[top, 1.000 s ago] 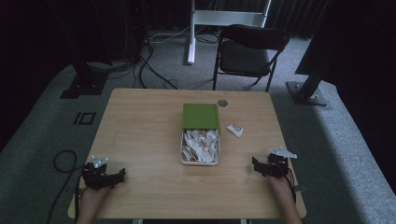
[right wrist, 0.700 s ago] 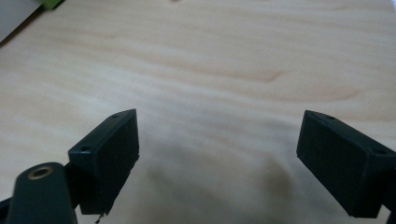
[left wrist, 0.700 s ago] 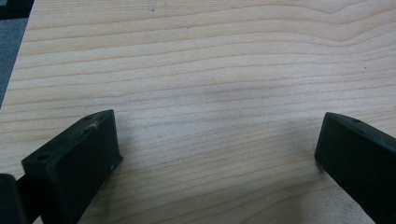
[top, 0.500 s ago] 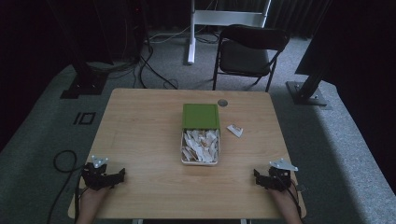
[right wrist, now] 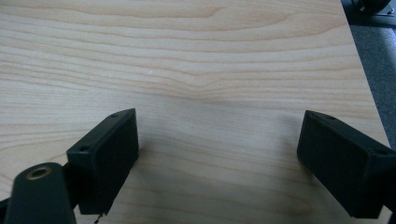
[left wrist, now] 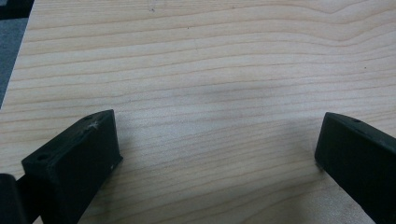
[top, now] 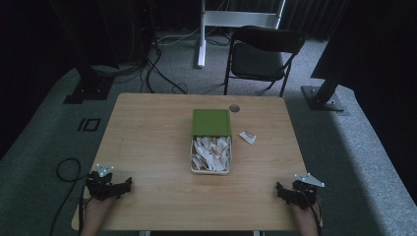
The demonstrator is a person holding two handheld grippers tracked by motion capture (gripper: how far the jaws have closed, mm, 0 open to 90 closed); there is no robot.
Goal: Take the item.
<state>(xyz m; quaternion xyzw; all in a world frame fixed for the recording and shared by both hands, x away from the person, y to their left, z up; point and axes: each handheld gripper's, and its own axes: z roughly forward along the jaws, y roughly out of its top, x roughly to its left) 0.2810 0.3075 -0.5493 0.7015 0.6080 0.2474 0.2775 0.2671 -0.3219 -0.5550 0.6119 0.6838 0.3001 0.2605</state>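
A white tray (top: pixel 193 162) heaped with pale packets (top: pixel 211 153) is set at the middle of the wooden table (top: pixel 147 132), and everything else is placed against it. Its green lid (top: pixel 211 122) lies touching the tray's far end, apparently slid off to expose the contents. One loose packet (top: pixel 247 137) lies just beside the tray, on its right. A small dark disc (top: pixel 234 107) sits beyond the lid, toward the far edge.

The left gripper (top: pixel 109 187) is held at the near edge, well apart from the tray to its left; the right gripper (top: pixel 294 192) is mirrored on the other side. Both are rested with jaws spread wide and nothing between them (bare wood is seen in each gripper view), probably as a neutral waiting pose.
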